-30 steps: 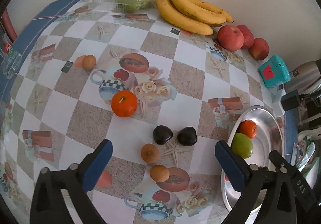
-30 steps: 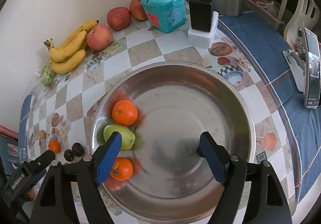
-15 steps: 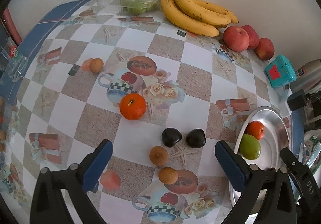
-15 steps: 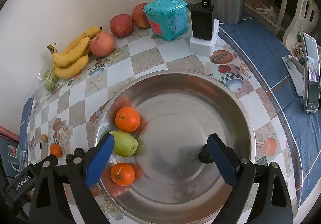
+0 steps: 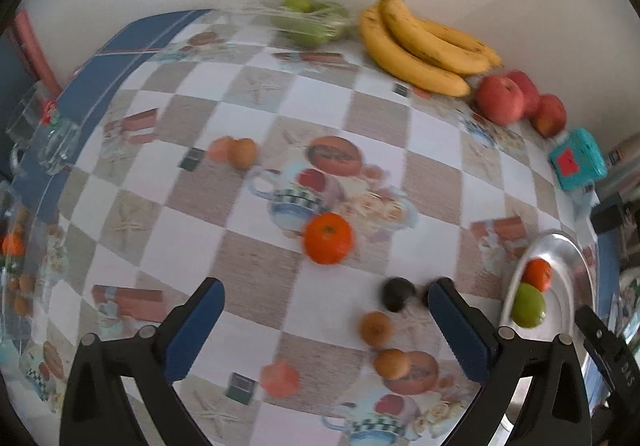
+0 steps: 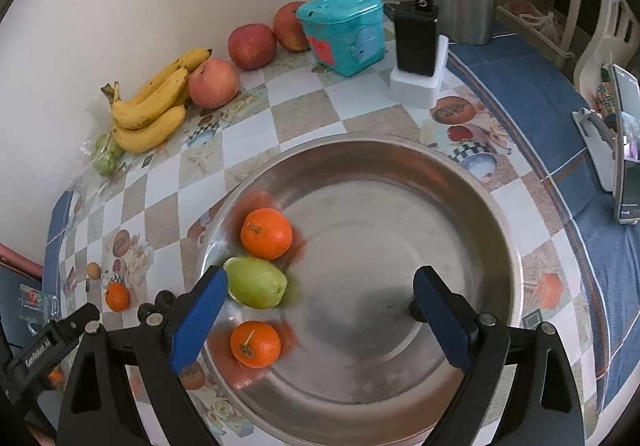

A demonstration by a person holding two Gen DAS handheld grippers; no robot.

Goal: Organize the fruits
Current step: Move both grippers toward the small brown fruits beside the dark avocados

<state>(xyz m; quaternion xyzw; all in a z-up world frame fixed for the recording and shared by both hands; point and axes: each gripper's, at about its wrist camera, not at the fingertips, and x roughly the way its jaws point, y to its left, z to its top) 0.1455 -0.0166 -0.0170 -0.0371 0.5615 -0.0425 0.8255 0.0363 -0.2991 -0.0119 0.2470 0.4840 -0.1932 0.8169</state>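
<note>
Black plastic gripper [image 6: 316, 320] arms, blue padded jaws, silver screws, white lettering

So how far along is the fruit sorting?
Done: two oranges and a green fruit sit in the metal bowl. In hand: nothing; both the right gripper and left gripper are open. Left: one orange, small brown and dark fruits, bananas, apples.

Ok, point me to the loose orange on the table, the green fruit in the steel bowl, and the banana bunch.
loose orange [image 5: 329, 239], left wrist view, centre of its peel.
green fruit [image 6: 256, 287], right wrist view, middle of its skin.
banana bunch [image 5: 424, 46], left wrist view, middle of the bunch.
</note>
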